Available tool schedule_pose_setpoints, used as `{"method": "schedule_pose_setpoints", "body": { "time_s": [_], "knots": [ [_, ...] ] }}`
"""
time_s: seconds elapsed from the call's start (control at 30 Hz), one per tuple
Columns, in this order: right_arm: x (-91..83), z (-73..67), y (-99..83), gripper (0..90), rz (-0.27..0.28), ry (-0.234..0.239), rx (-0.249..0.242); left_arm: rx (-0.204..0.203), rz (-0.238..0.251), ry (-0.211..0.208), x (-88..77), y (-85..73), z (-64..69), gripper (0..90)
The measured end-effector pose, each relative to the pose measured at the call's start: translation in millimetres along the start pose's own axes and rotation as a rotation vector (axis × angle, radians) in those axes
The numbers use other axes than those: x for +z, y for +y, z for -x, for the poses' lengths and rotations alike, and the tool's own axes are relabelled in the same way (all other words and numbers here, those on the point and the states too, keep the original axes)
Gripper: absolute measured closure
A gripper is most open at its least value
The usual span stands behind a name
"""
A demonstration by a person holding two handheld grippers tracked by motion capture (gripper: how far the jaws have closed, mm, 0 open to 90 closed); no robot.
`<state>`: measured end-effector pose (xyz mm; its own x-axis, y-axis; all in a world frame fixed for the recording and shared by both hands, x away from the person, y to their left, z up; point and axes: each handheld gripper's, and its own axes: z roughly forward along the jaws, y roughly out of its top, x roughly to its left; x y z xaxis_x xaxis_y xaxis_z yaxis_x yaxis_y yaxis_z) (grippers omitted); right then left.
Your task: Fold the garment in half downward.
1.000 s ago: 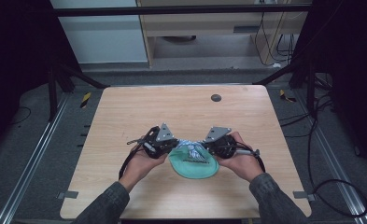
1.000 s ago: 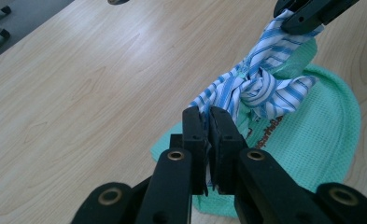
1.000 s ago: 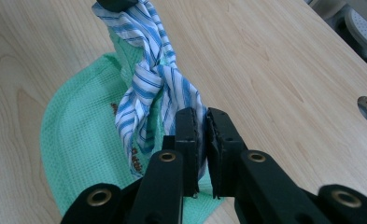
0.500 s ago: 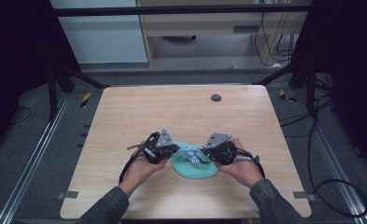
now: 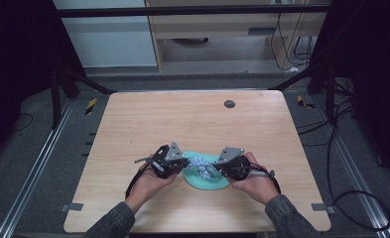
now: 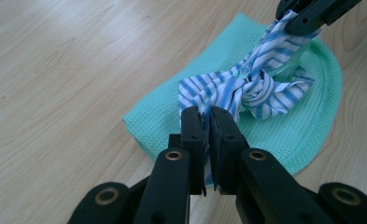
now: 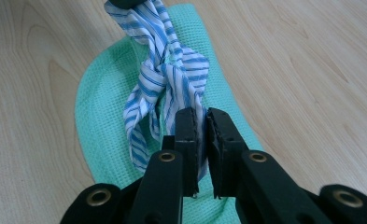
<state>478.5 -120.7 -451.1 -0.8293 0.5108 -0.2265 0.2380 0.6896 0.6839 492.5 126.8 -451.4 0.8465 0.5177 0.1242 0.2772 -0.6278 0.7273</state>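
A blue-and-white striped cloth strip [image 6: 246, 88] with a knot in its middle lies over a mint green waffle cloth [image 6: 288, 130] near the table's front edge. My left gripper [image 6: 206, 116] is shut on one end of the strip. My right gripper [image 7: 201, 119] is shut on the other end [image 7: 190, 100]. In the high view the strip [image 5: 202, 166] stretches between the left gripper [image 5: 181, 163] and the right gripper [image 5: 220, 168], above the green cloth [image 5: 207, 182]. The knot [image 7: 158, 77] sits midway between the two.
The wooden table [image 5: 192, 124] has a small dark round disc [image 5: 229, 103] near its far edge. Black frame posts and cables stand around the table, with cables on the floor at the right [image 5: 361, 198].
Both hands have drawn nearer to the front edge and slightly apart, pulling the striped strip tauter between them. Each gripper keeps its hold.
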Motion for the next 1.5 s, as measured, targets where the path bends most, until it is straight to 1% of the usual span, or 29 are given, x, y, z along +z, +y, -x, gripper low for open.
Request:
{"method": "schedule_pose_setpoints", "body": {
  "time_s": [0.27,0.4,0.43,0.77,0.93,0.97,1.3,1.37,1.4,1.5],
  "knots": [
    [0.5,-6.2,-3.3,82.6,0.002,0.007,0.001,0.004,-0.002,-0.001,-0.5,-5.1,2.5,83.3],
    [1.3,-8.7,-5.6,82.4,-0.001,0.013,-0.001,0.001,0.000,-0.009,-0.1,-8.2,4.9,82.7],
    [1.3,-9.5,-6.1,82.4,-0.002,0.020,0.001,0.005,-0.001,-0.010,0.1,-9.3,5.4,82.6],
    [0.2,-19.0,-8.9,80.8,-0.006,0.029,-0.016,0.019,-0.012,-0.024,-2.6,-17.5,11.3,83.4],
    [-1.1,-23.5,-11.2,79.8,-0.004,0.037,-0.014,0.032,-0.017,-0.029,-4.0,-19.6,13.4,84.3],
    [-1.4,-24.3,-11.5,79.6,-0.004,0.040,-0.011,0.029,-0.016,-0.031,-4.1,-19.9,13.7,84.5],
    [-3.6,-27.1,-13.7,73.1,-0.003,0.036,-0.004,0.039,-0.019,-0.037,-5.9,-22.7,16.3,87.0],
    [-3.7,-26.8,-14.3,70.6,-0.004,0.034,0.001,0.036,-0.015,-0.040,-6.1,-23.4,17.0,87.1],
    [-3.8,-26.6,-14.5,69.3,-0.007,0.032,0.003,0.049,-0.025,-0.043,-7.0,-23.5,16.4,87.1],
    [-3.4,-25.8,-14.5,64.9,-0.010,0.034,0.014,0.046,-0.021,-0.042,-7.9,-23.6,16.4,87.2]
  ]
}}
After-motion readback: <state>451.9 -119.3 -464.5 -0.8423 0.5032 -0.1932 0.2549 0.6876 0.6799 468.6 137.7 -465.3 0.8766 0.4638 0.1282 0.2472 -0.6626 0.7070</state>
